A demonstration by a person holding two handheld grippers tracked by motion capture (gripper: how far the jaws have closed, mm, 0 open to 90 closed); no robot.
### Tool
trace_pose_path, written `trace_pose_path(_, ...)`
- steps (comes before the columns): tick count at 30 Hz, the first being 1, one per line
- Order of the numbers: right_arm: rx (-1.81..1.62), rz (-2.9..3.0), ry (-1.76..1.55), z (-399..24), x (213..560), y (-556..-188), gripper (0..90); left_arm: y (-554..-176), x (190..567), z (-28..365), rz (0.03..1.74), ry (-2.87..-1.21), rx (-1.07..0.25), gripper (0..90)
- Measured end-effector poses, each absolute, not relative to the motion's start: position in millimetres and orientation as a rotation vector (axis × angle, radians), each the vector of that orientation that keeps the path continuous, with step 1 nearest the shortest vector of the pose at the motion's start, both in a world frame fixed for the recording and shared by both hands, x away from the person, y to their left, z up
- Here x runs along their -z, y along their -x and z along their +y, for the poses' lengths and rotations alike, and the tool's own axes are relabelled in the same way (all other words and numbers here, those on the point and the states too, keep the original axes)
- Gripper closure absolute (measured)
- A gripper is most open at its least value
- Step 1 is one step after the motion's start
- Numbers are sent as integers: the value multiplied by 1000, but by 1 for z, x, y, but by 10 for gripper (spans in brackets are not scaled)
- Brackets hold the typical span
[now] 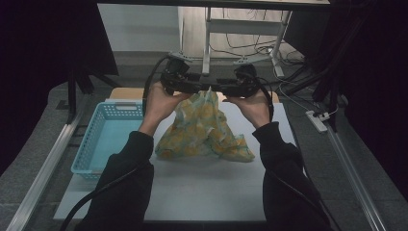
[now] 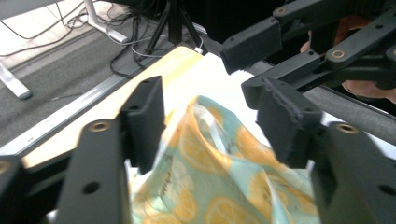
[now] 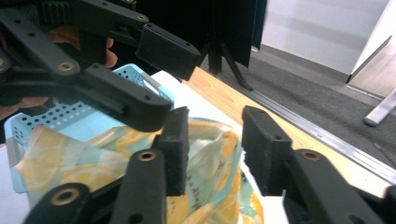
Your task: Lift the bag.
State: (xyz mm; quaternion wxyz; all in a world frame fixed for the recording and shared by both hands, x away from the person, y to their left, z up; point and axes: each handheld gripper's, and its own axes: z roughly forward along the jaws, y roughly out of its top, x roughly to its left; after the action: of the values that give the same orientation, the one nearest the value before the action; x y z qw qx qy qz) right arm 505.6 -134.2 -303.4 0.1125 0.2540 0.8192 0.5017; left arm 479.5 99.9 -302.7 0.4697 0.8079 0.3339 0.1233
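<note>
Both hands (image 1: 161, 102) raised together, jaws apart over cloth (image 1: 204, 127)

Grey carpet floor (image 1: 43, 159) around the white table (image 1: 207, 192) — desk legs (image 1: 207, 43) and tangled cables (image 1: 250, 48) far, dark curtains (image 1: 43, 43) at the sides.

You will find no legible text here. The lemon-print cloth (image 2: 219, 163) carries a short line of dark script near its edge in both gripper views (too small and blurred to make out a single letter). Nothing readable stands on the blue basket (image 1: 103, 139) either.
</note>
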Motion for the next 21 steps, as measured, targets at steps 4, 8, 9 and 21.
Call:
trace_pose_path(4,-1485,2409,-768,-137,309,-505,523,-477,306,105,839,-1978,-294,278)
trace_pose_path(8,-1487,2406,-764,-138,313,-501,444,-472,309,110,859,-1981,-298,159)
trace_pose_path(9,-1483,2406,-764,-139,314,-500,417,-471,310,111,858,-1982,-298,151)
trace_pose_path(21,-1481,2405,-786,-147,327,-490,237,-450,324,133,863,-1990,-339,19)
